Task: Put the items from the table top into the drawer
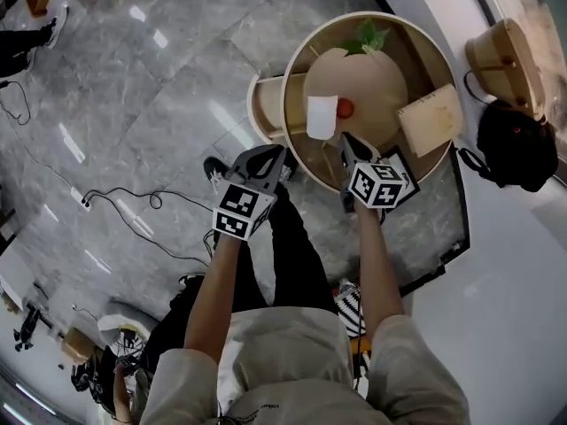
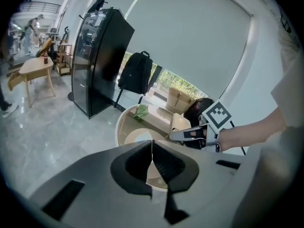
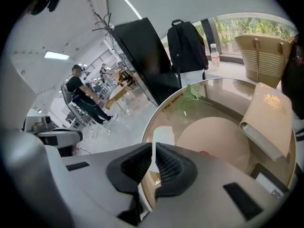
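Note:
A round glass-topped table [image 1: 297, 78] holds a beige round mat [image 1: 372, 82], a white card [image 1: 322, 116], a small red object [image 1: 345, 107], a green leaf [image 1: 370, 35] and a tan box [image 1: 431, 119]. Its curved drawer [image 1: 264, 104] stands pulled out at the left side. My left gripper [image 1: 283, 155] hovers at the table's near rim beside the drawer, jaws shut and empty [image 2: 152, 148]. My right gripper [image 1: 347, 142] is over the near edge just below the card and red object, also shut on nothing [image 3: 153, 153]. In the right gripper view the card [image 3: 164, 136] lies just past the tips.
A black backpack [image 1: 514, 144] and a woven bag [image 1: 500, 56] sit on the floor right of the table. Cables [image 1: 133, 202] trail over the grey floor at the left. A dark tall cabinet [image 2: 97, 61] stands beyond the table.

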Demonstrator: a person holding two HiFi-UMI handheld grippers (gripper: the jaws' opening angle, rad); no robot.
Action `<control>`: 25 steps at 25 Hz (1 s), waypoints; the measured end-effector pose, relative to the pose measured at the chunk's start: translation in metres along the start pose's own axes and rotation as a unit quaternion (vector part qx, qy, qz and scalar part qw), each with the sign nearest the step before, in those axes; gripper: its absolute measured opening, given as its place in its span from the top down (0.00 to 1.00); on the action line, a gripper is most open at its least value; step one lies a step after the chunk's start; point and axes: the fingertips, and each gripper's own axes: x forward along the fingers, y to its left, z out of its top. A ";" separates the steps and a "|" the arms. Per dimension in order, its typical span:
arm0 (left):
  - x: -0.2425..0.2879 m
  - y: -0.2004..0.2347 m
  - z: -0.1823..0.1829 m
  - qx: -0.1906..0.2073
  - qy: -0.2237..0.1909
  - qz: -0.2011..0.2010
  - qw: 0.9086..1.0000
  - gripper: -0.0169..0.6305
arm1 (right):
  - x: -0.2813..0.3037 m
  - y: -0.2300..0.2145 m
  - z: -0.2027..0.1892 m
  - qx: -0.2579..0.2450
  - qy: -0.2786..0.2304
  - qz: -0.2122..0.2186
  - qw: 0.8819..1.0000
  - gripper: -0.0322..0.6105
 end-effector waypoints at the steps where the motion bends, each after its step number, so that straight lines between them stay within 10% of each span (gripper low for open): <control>1: 0.005 0.001 -0.005 -0.007 -0.001 -0.002 1.000 0.94 | 0.009 -0.003 -0.003 -0.001 0.001 -0.003 1.000 0.89; 11: 0.017 -0.002 -0.027 -0.001 0.011 -0.014 1.000 0.94 | 0.087 -0.018 -0.036 -0.042 0.083 -0.041 0.995 0.55; 25: 0.002 0.020 -0.090 0.010 0.037 -0.025 0.999 0.94 | 0.135 -0.012 -0.056 -0.062 0.086 -0.078 0.991 0.53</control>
